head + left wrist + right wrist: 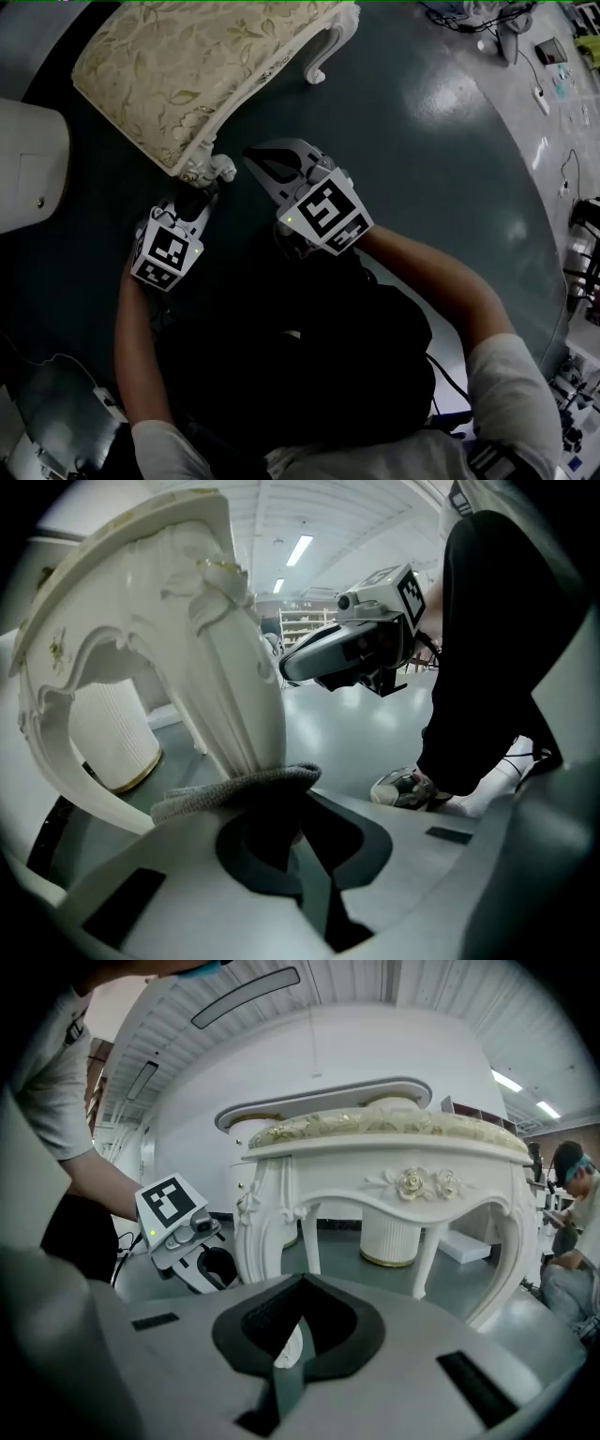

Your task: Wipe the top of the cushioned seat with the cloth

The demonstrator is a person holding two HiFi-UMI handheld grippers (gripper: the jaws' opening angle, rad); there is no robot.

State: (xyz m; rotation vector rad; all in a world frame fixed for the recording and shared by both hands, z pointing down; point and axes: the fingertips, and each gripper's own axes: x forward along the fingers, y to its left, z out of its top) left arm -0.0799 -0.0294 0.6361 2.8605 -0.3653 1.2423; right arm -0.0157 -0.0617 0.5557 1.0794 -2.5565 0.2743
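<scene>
Cushioned seat at upper left of the head view: floral fabric top, white carved frame, standing on the dark floor. Nothing lying on the seat top.

Left gripper is low at the seat's near corner, right by the carved leg. In the left gripper view its jaws are clamped on the grey knit cloth, which bunches across the jaw tips just in front of the leg. Cloth is down at leg level, not on the cushion.

Right gripper is just right of the left one, off the seat, pointing at the seat frame. In the right gripper view its jaws are together with nothing between them.

Person's shoe on the floor at right of the left gripper view.
</scene>
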